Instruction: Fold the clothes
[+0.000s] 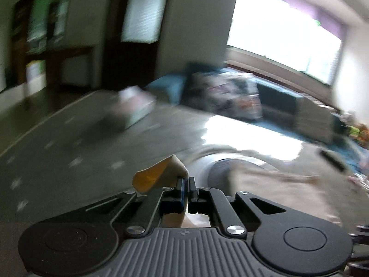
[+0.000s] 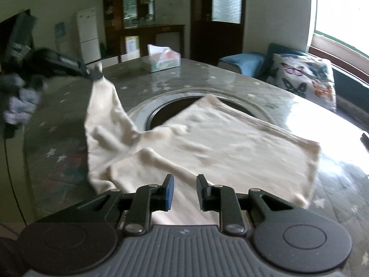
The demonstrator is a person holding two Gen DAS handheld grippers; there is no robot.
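A cream garment (image 2: pixel 230 143) lies spread on the grey star-patterned table (image 2: pixel 207 76), partly over a round dark inset (image 2: pixel 166 108). My left gripper (image 1: pixel 186 180) is shut on one corner of the garment (image 1: pixel 173 168), which sticks up between its jaws with a yellowish fold beside it. In the right wrist view the left gripper (image 2: pixel 95 75) holds that corner lifted at the upper left, and the cloth hangs down from it in a long fold. My right gripper (image 2: pixel 184 180) hovers over the garment's near edge with its jaws apart and nothing pinched between them.
A tissue box (image 2: pixel 162 60) stands at the far side of the table. A butterfly cushion (image 2: pixel 304 76) and blue seats sit beyond the right edge. A small dark object (image 2: pixel 365 138) lies at the table's right. A hand in a patterned sleeve (image 2: pixel 20 106) holds the left gripper.
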